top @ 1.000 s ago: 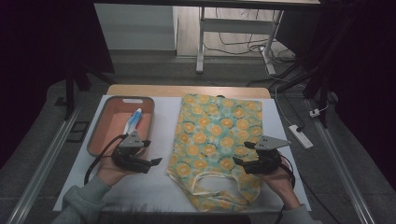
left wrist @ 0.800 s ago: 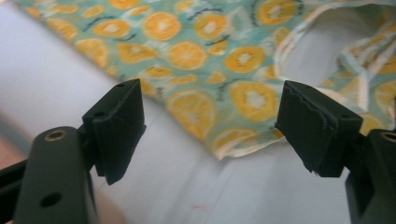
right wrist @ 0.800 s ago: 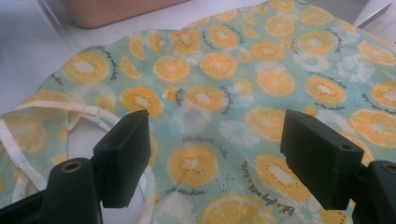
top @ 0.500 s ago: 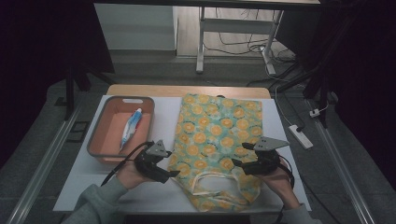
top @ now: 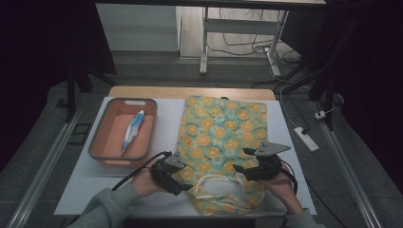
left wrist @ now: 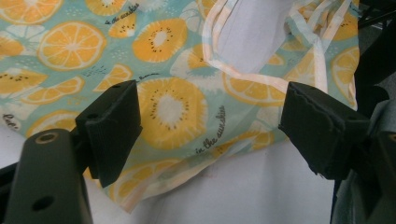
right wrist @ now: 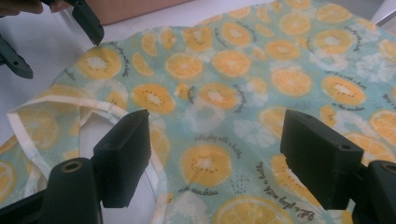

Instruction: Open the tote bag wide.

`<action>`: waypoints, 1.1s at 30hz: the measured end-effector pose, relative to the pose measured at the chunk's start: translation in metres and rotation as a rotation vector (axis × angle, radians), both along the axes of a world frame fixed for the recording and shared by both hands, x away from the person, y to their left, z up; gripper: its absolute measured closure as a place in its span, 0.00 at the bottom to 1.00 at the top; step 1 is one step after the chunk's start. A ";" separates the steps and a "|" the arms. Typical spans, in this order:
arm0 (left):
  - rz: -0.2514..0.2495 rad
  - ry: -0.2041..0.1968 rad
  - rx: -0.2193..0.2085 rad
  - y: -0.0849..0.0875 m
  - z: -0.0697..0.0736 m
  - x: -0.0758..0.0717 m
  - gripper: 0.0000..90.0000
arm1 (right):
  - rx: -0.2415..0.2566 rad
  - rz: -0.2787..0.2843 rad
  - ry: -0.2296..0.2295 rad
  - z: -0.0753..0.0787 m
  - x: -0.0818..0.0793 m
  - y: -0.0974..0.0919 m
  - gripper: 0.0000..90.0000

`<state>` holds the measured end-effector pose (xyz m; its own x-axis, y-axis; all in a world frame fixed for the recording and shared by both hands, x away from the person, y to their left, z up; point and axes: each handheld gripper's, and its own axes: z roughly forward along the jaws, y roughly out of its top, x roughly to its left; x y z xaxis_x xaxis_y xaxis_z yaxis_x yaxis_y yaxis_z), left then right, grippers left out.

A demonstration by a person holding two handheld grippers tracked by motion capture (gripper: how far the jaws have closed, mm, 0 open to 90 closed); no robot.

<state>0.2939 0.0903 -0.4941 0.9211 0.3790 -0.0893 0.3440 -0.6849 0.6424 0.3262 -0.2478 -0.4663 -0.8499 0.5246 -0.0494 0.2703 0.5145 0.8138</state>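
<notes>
Both tools open; bag (top: pixel 221 137) handles toward person

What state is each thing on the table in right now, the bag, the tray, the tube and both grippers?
Bag: flat on the table, handles toward the person, ungripped.
Tray: upright, holding the tube.
Tube: lying in the tray.
Left gripper: open, at the bag's near left edge.
Right gripper: open, over the bag's near right part.
</notes>
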 end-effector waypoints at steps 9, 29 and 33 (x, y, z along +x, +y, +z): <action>-0.029 -0.041 0.112 -0.020 -0.007 0.002 0.20 | -0.005 0.015 0.006 -0.002 0.006 0.007 0.27; -0.004 -0.010 0.106 -0.012 -0.012 -0.003 0.92 | -0.025 0.027 -0.015 0.007 -0.024 -0.004 0.27; -0.076 -0.017 0.024 -0.014 0.000 -0.018 0.61 | -0.032 0.026 -0.005 0.003 -0.025 -0.005 0.27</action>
